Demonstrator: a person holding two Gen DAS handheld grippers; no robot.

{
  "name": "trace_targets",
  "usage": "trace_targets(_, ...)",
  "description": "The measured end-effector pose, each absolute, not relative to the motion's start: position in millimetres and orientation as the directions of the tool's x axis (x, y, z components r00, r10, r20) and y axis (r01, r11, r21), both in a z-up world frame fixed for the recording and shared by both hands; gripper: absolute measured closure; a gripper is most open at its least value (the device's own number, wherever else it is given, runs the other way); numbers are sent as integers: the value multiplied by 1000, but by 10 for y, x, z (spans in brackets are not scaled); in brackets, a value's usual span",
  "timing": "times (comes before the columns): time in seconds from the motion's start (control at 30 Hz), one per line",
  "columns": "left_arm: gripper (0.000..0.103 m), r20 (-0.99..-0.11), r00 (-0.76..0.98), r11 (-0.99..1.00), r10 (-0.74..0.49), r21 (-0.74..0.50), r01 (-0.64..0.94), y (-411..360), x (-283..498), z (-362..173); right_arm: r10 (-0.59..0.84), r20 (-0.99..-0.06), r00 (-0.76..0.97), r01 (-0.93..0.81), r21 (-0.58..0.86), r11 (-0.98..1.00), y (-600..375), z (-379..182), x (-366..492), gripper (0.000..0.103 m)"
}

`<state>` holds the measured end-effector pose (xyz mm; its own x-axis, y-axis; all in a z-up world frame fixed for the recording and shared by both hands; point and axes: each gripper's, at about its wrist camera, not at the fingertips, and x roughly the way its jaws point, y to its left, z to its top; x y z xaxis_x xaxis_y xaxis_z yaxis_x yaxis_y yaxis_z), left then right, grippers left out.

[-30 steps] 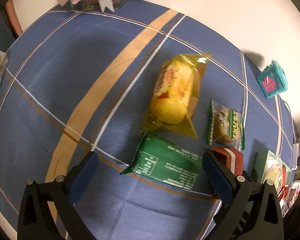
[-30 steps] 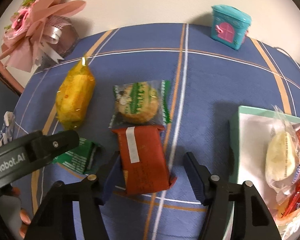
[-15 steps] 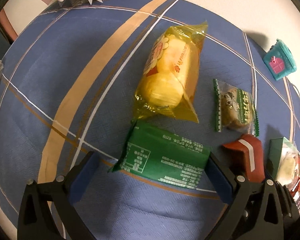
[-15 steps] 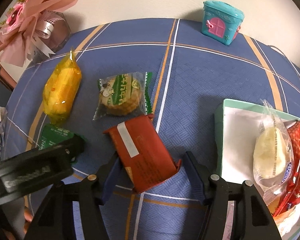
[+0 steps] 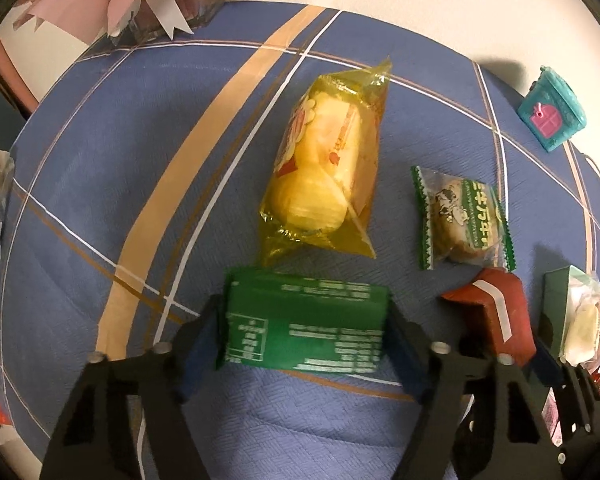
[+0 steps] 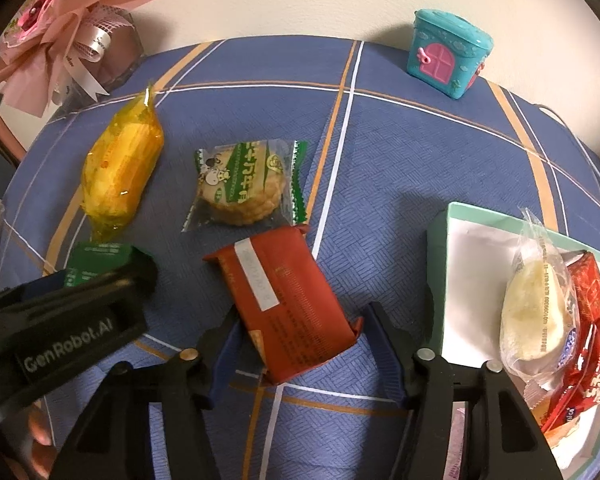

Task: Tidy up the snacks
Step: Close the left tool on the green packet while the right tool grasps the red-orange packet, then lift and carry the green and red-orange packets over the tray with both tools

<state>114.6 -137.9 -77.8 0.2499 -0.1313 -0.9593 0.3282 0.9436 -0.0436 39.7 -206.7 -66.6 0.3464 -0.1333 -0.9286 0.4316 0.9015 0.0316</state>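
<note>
— Where are the left tongs (image 5: 306,334)?

— Low over the blue checked worktop (image 5: 140,168), clamped on the green packet (image 5: 305,326). One blue pad presses each short end, and the packet sits square between them, printed back facing up.

— And the right tongs (image 6: 300,344)?

— They straddle the red packet (image 6: 284,304), which lies at a slant with its white label strip toward the far left. The left pad touches its near left corner; the right pad looks just beside the packet's near right corner, though I cannot tell whether it touches. So the jaws are apart, not squeezed shut on it.

— What else lies on the cloth?

— A yellow bag (image 5: 324,176) lies just beyond the green packet, its near corner almost touching it. To its right is a round cookie in a clear wrapper with green edges (image 6: 244,188), just beyond the red packet.

— Where do the snacks go?

— A mint-green box (image 6: 438,280) with a white inside sits at the right. It holds a pale pastry in a clear wrapper (image 6: 540,312) and some red wrappers (image 6: 588,344) at its near right side.

— Anything off to the sides?

— A teal toy house with a pink door (image 6: 448,56) stands at the far right edge by the wall, and a pink bouquet (image 6: 60,36) sits at the far left.
</note>
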Motion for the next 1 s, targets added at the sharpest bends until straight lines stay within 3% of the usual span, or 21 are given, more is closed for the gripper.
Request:
trace_targets(0.33,36,-959,231,943,-161,-81,322,-1308,1184,-719,-130,-932,339,447,38,894,-2090,-612,348,55)
trace_targets(1.0,36,-900,366,937,-236,-112,330,-1009,957,204,-108,-907,407,491,118,863,-2194,-56,118,56)
